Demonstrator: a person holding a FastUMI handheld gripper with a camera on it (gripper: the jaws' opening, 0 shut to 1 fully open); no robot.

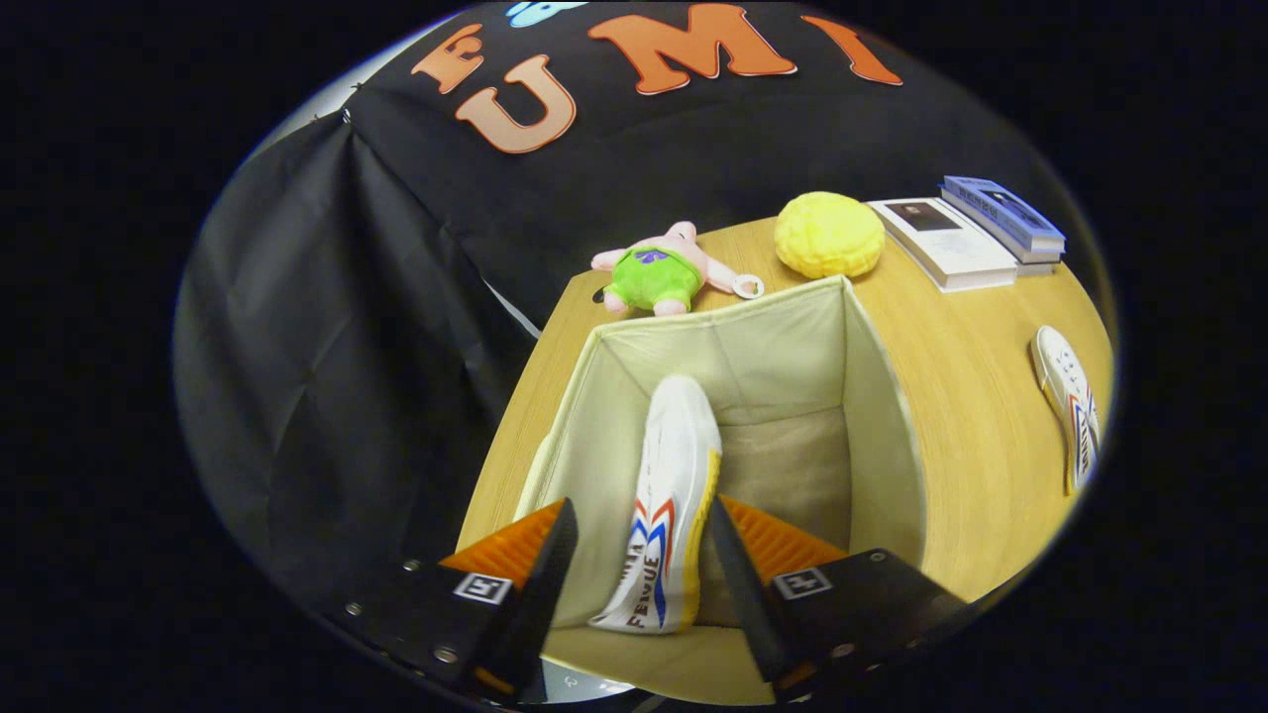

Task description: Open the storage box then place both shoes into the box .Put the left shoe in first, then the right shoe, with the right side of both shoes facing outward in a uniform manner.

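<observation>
Gripper (639, 555) fingers apart, straddling the white canvas shoe with red-blue side stripes (669, 495), which lies on edge inside the open beige fabric storage box (882, 396). Risk: withdrawing could snag and tip it (contact unclear). Second matching shoe (1070, 406) waits on the wooden table (971, 396).

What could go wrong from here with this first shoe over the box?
1. The gripper looks open, its fingers beside the white shoe rather than pressing it; if the shoe is leaning, it may topple in the storage box and face the wrong way.
2. Pulling out, a finger could catch the shoe.
3. The second shoe lies near the table edge.
</observation>
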